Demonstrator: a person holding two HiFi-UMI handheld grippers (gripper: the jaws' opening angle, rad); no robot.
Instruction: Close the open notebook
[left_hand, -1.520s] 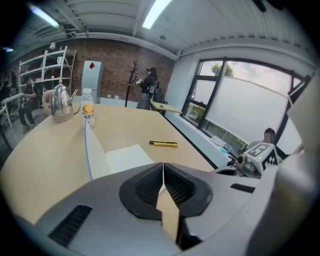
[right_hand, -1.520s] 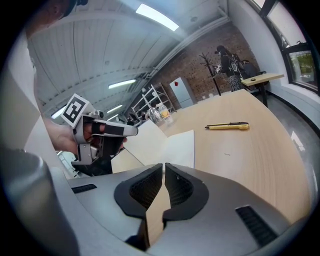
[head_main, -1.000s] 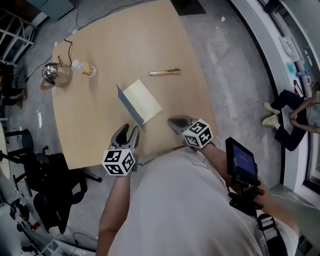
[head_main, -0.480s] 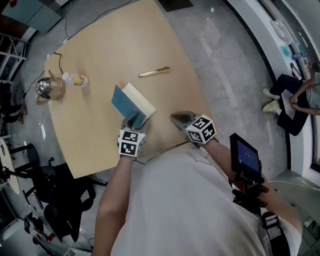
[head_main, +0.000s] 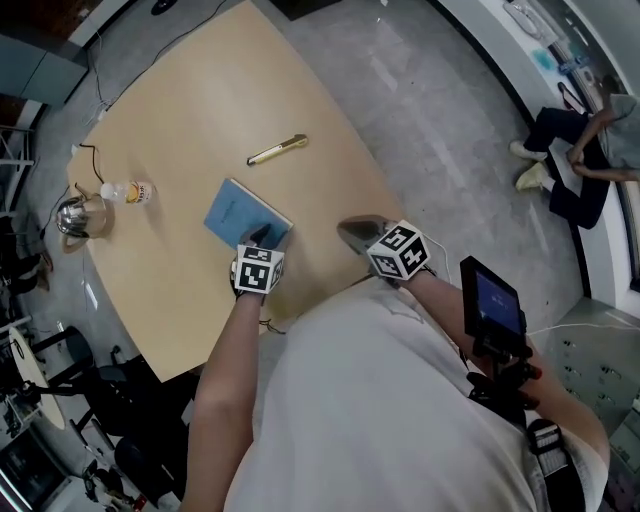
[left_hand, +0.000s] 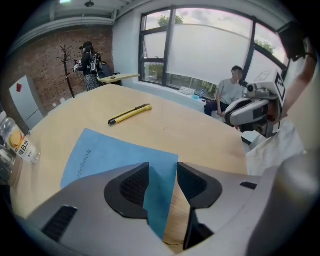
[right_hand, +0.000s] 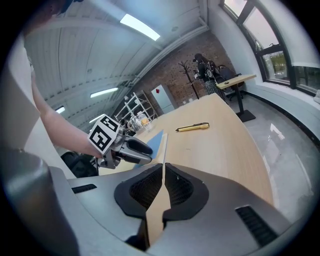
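left gripper (left_hand: 162, 172), jaws spread but just narrowing, is straddling the notebook (left_hand: 105, 155) corner at lower centre, risking snagging the cover open; right gripper (right_hand: 163, 176) is idling, jaws nearly touching, empty.

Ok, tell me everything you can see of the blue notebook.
The notebook is thin, with a blue card-like cover bearing the word notebook along one edge and cream page edges. It lies closed and flat on the wooden table, near the person's side. The left gripper hangs over its near corner, jaws apart after just closing a little, the corner between them; whether they touch it I cannot tell.
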